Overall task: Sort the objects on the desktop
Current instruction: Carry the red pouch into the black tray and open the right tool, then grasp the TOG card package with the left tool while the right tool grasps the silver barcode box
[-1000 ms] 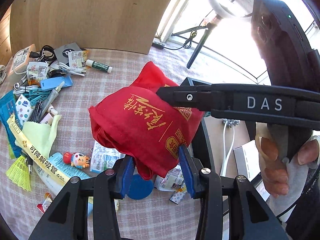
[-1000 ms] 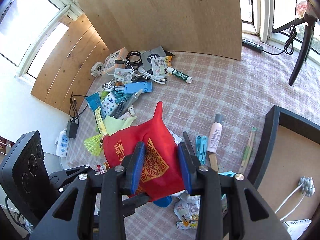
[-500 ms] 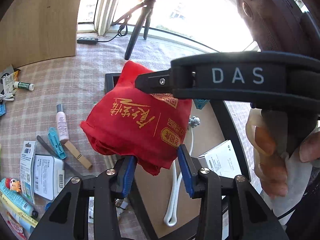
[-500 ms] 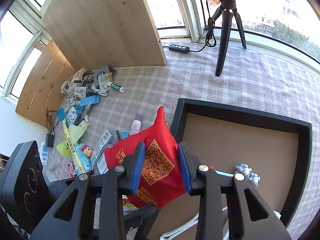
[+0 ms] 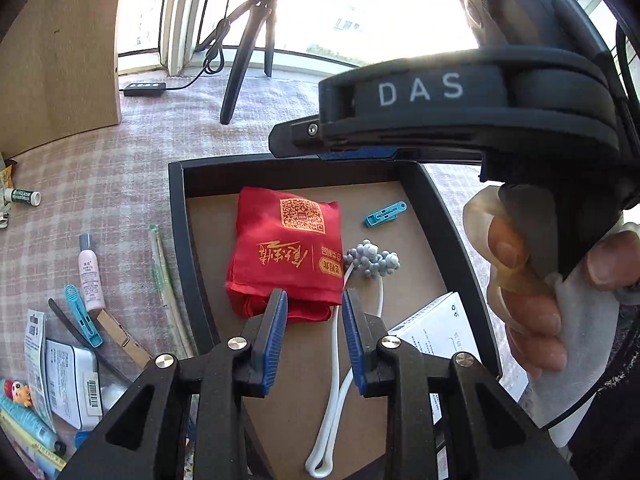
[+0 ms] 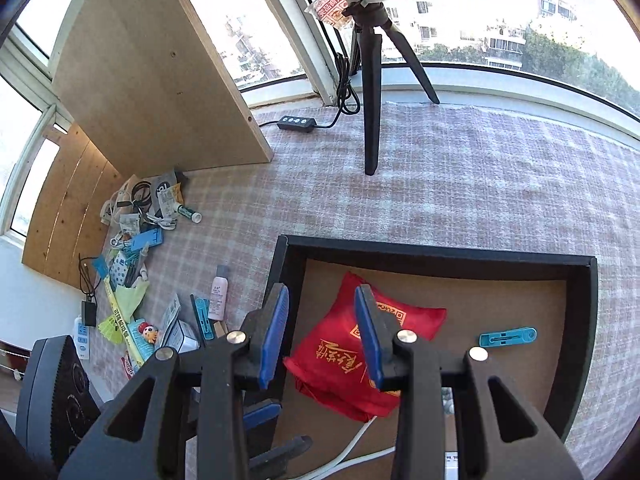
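Crumpled red cloth bag (image 5: 286,250) flat in black tray (image 5: 180,240), left hand-held gripper (image 5: 314,320) just narrowing, empty, right hand-held gripper (image 6: 322,332) apart

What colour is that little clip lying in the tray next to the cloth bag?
Light blue clip, clearest in the left wrist view.

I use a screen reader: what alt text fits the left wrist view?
A folded red cloth bag lies in a black tray, just beyond the open left tongs. A blue clip and white cable lie beside it.
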`<action>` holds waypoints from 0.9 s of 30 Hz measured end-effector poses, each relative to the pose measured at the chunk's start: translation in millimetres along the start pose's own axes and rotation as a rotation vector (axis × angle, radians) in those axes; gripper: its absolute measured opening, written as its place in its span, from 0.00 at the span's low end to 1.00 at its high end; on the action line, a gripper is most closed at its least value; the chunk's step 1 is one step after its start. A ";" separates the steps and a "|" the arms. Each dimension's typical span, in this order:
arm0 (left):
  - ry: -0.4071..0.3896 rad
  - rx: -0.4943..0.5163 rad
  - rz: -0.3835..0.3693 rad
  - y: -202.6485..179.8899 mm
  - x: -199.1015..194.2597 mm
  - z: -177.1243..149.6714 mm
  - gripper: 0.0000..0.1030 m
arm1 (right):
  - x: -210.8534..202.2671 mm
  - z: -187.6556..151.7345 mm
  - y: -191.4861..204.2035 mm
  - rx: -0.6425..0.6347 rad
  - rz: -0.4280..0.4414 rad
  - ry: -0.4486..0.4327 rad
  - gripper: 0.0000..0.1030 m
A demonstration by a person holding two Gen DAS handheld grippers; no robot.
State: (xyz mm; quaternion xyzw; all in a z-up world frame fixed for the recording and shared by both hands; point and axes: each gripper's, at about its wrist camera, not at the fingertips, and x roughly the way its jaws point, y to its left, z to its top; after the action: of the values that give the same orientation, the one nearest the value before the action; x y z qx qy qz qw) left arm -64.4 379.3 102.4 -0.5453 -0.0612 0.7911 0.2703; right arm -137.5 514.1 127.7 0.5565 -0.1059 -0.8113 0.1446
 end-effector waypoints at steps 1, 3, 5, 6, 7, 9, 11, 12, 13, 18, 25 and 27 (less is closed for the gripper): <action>-0.002 0.000 0.008 3.8 -3.7 -0.2 0.25 | 1.5 -1.4 0.9 -0.002 0.005 0.004 0.33; -0.007 -0.007 0.028 14.1 -8.9 0.0 0.25 | 3.7 -4.4 3.8 -0.010 0.016 0.012 0.33; -0.011 -0.024 0.046 26.8 -15.1 -1.7 0.25 | 3.3 -7.2 7.3 -0.018 0.016 0.014 0.33; -0.016 -0.037 0.053 31.9 -20.7 -4.2 0.25 | 2.2 -8.2 8.5 -0.021 0.016 0.013 0.33; -0.023 -0.048 0.058 38.0 -26.0 -6.3 0.25 | 0.4 -8.9 9.0 -0.022 0.019 0.011 0.33; -0.036 -0.054 0.072 49.3 -37.2 -11.5 0.25 | -5.1 -11.2 8.2 -0.011 0.027 0.004 0.33; -0.047 -0.042 0.114 61.4 -50.0 -19.7 0.25 | -12.4 -14.6 7.1 0.001 0.035 -0.008 0.33; -0.049 -0.042 0.134 68.3 -57.2 -24.3 0.25 | -16.0 -17.1 7.6 0.003 0.031 -0.014 0.33; -0.049 -0.050 0.147 76.8 -64.4 -29.1 0.25 | -19.2 -20.0 9.2 -0.003 0.022 -0.019 0.33; -0.050 -0.127 0.215 128.8 -94.0 -48.3 0.26 | -23.4 -33.8 26.0 -0.044 0.019 -0.019 0.33; -0.013 -0.221 0.244 187.3 -104.8 -68.9 0.34 | 3.3 -49.2 68.7 -0.082 0.093 0.070 0.36; 0.010 -0.229 0.245 197.2 -100.8 -73.1 0.39 | 15.6 -54.1 85.4 -0.101 0.106 0.103 0.40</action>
State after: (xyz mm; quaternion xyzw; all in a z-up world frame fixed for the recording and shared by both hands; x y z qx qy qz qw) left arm -44.0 148.1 79.8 -0.5799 -0.0828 0.8032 0.1082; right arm -82.4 428.1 123.1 0.5831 -0.0865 -0.7771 0.2203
